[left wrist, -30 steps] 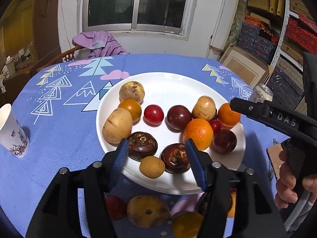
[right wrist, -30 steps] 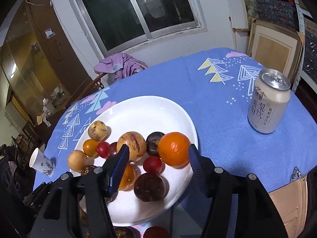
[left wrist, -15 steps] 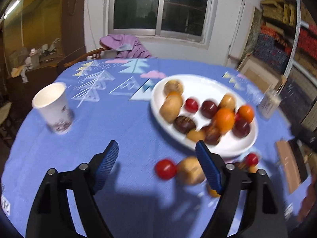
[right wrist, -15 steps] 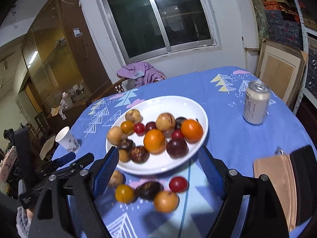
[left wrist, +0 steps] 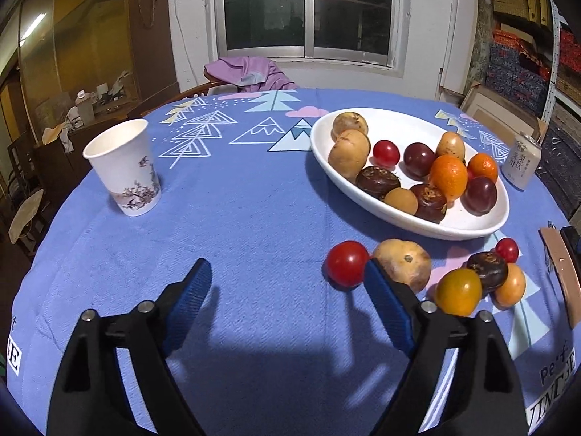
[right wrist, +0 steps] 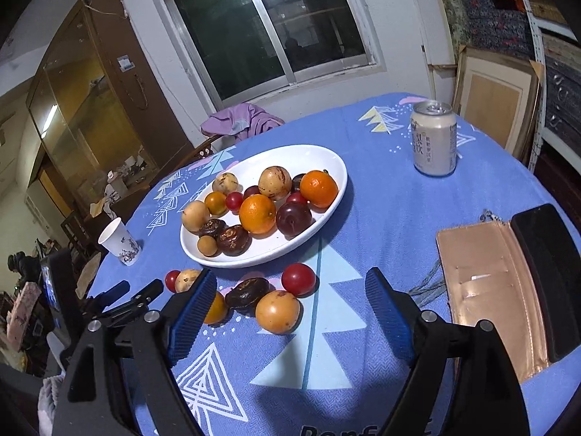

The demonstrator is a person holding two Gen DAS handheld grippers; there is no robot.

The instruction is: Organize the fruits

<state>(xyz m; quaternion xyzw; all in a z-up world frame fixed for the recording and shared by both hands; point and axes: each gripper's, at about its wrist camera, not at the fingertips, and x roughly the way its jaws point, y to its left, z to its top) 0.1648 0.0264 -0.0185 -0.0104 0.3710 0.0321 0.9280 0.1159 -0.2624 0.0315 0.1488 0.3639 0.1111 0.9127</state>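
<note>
Right wrist view: my right claw [right wrist: 287, 312] hangs spread and empty. Advice: centre on the near orange fruit [right wrist: 277, 311], descend straight, avoid nudging the neighbours.

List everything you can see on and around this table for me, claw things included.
plate: one, white, on the cloth.
fruits on the plate: at least thirteen, orange, red, tan, dark purple, brown, heaped together.
loose fruits: six, red, tan, orange, brown, on the cloth in front of the plate.
paper cup: one, white with flower print, left of the plate.
can: one, cream, right of the plate.
open case: one, rose-gold and black, right table edge.
tablecloth: one, blue, tree print.
garment: one, purple, on the chair behind.
left claw: one, black with blue pads, open, empty.
right claw: one, same colours, open, empty.
</note>
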